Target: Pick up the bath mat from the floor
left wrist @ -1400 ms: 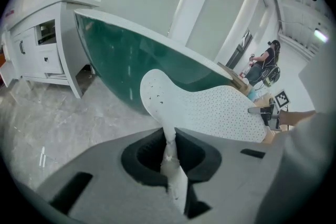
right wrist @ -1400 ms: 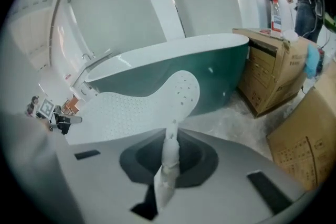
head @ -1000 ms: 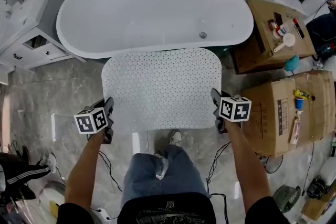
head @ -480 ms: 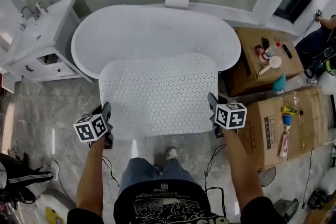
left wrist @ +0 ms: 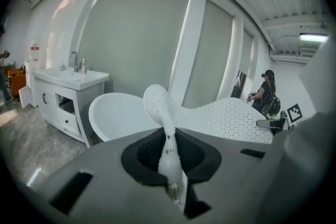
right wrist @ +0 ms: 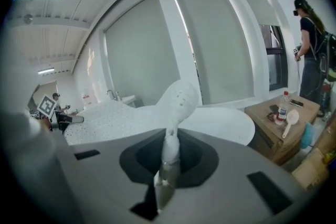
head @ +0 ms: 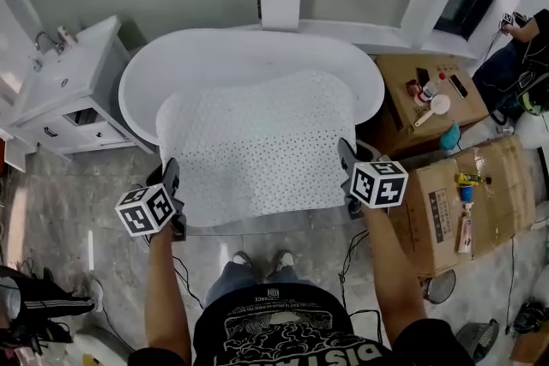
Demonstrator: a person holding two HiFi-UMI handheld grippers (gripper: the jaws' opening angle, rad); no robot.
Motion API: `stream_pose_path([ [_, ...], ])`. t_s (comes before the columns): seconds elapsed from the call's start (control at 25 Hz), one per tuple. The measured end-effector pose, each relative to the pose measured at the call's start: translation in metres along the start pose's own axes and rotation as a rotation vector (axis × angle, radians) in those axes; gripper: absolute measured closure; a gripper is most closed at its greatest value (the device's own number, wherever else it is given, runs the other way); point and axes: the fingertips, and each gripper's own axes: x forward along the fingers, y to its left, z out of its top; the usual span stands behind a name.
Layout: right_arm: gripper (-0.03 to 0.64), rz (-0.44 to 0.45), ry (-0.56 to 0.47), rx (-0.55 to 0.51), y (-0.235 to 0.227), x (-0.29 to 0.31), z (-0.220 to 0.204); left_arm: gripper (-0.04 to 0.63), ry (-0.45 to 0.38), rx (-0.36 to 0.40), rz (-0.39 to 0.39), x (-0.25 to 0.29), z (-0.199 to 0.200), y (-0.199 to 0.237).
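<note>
**Desk:** What have your claws got hold of?

**Operator:** Both are on the bath mat (head: 257, 150). My left gripper (head: 172, 183) is clamped down on the mat's near left corner. In the left gripper view the jaws are almost together, with only the thin white sheet between them. A flap of the corner curls up above the pinch. My right gripper (head: 346, 160) does the same at the near right corner, jaws nearly closed on the edge and a perforated flap standing up over them.

**Desk:** And where is the mat?

**Operator:** It is up off the floor (head: 69, 201), stretched wide between my two grippers. From the head view it spreads away from me, and its far part overlaps the near side of the white bathtub (head: 240, 56). I cannot tell whether it touches the tub's rim. The near edge hangs between the grippers, just beyond my feet.

**Desk:** What is around you?

**Operator:** A white vanity (head: 60, 90) with a faucet stands to the left of the tub. Cardboard boxes (head: 455, 201) with bottles and small items on top sit to the right. Another person (right wrist: 310, 50) stands beyond the boxes at the far right.
</note>
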Motion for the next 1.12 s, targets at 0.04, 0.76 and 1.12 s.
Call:
stream_pose_path([
  [0.04, 0.594, -0.001, -0.012, 0.002, 0.003, 0.0, 0.006, 0.557, -0.007, 0.013, -0.001, -0.002, 0.007, 0.001],
  [0.76, 0.594, -0.061, -0.23, -0.058, 0.062, -0.002, 0.111, 0.557, -0.152, 0.162, -0.046, -0.001, 0.113, 0.031],
  [1.12, 0.594, -0.098, -0.263, -0.075, 0.063, -0.007, 0.125, 0.555, -0.192, 0.176, -0.063, 0.004, 0.132, 0.028],
])
